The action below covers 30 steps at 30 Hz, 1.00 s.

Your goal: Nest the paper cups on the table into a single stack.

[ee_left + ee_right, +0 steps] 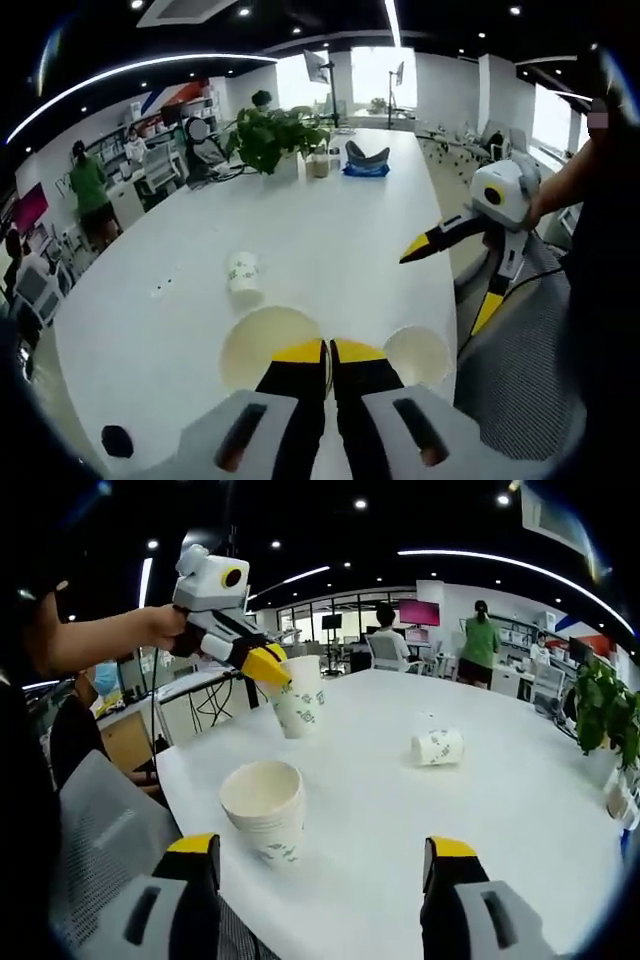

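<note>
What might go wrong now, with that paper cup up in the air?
The white paper cup with green print hangs tilted, pinched at its rim by the left gripper; it might slip. The stack of white paper cups stands near the white table's edge and might get knocked off.

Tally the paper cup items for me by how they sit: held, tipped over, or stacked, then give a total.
Held cup, gripped by the left tongs: 1
Tipped cup, lying on its side on the table: 1
Nested stack, upright near the table edge: 1 (cups inside it can't be counted)
Total: 3 cup items
</note>
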{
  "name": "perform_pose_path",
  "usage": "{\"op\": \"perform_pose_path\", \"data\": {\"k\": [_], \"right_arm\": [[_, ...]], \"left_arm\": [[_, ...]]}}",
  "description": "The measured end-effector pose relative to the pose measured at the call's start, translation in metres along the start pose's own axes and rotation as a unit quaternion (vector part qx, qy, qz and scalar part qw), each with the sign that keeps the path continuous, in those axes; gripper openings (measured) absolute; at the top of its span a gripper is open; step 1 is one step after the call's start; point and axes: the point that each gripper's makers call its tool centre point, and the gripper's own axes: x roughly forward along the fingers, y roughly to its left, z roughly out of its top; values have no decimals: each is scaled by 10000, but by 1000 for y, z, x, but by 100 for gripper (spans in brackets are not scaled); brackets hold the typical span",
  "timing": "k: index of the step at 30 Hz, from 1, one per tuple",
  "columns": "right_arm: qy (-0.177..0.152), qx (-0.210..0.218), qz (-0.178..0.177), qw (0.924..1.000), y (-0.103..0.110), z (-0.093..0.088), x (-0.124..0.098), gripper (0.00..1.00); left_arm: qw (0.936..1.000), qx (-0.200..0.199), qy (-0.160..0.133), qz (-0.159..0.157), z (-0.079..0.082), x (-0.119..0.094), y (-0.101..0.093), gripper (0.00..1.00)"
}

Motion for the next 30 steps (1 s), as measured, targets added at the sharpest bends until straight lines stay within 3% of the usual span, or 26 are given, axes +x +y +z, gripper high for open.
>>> {"op": "perform_pose_path", "data": {"k": [18, 30], "right_arm": [[79, -60, 23, 9999, 3, -2, 1, 83], [195, -123, 95, 9997, 6, -7, 3, 82]], "left_arm": [[9983, 251, -72, -523, 23, -2, -52, 0], [9955, 418, 160, -840, 10, 5, -76, 0]]}}
